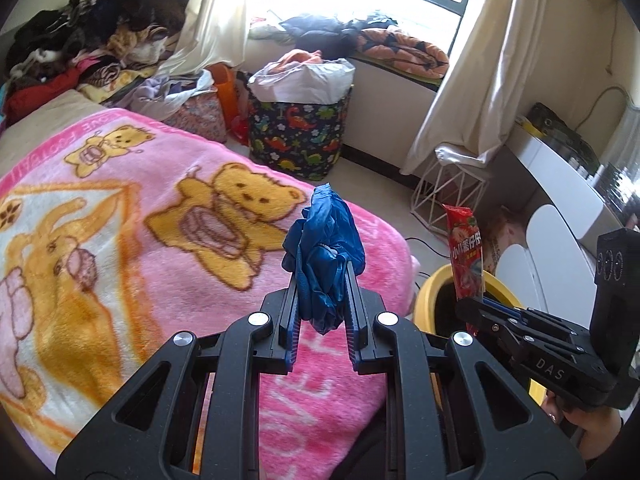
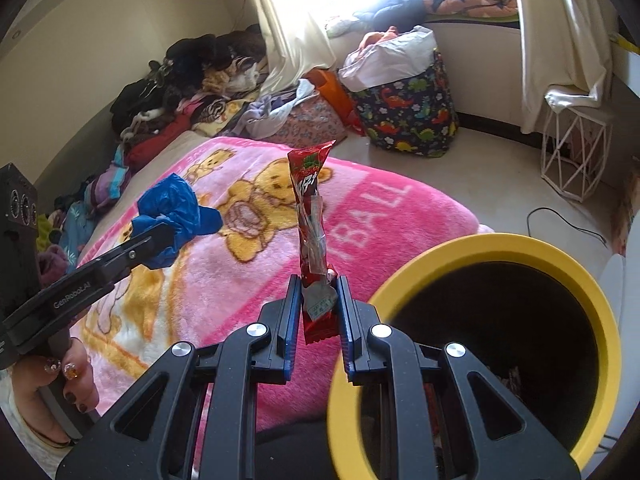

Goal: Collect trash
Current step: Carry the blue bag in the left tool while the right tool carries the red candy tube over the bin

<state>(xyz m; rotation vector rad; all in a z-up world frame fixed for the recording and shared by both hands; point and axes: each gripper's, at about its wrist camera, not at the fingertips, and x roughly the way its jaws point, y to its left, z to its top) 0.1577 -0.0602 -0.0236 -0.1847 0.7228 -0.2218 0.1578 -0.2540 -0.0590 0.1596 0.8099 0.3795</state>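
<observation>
We have the left gripper [image 1: 322,280] with its jaws pinching a crumpled blue plastic bag [image 1: 322,248], and the right gripper [image 2: 319,292] with its jaws pinching the lower end of a red snack wrapper [image 2: 312,216] that stands up tall between them. Both pieces are held in the air over the edge of the bed, with the yellow bin [image 2: 560,248] just beside the right gripper and its dark mouth open toward us. The main risk we see is the wrapper: it is long, light and gripped only near one end, so it could catch the yellow rim or flutter onto the floor if let go before it is well over the opening. The blue bag is slippery and bunched, so part of it may cling to the jaws or drape over the rim. We cannot make out how full the bin is; its inside is too dark. The bed carries a pink fleece blanket [image 1: 120,240] with bears, and the room behind holds heaped clothes [image 1: 88,40], a dinosaur-print hamper [image 1: 298,132], pale curtains [image 1: 480,80] and a white wire stand [image 2: 576,148].
</observation>
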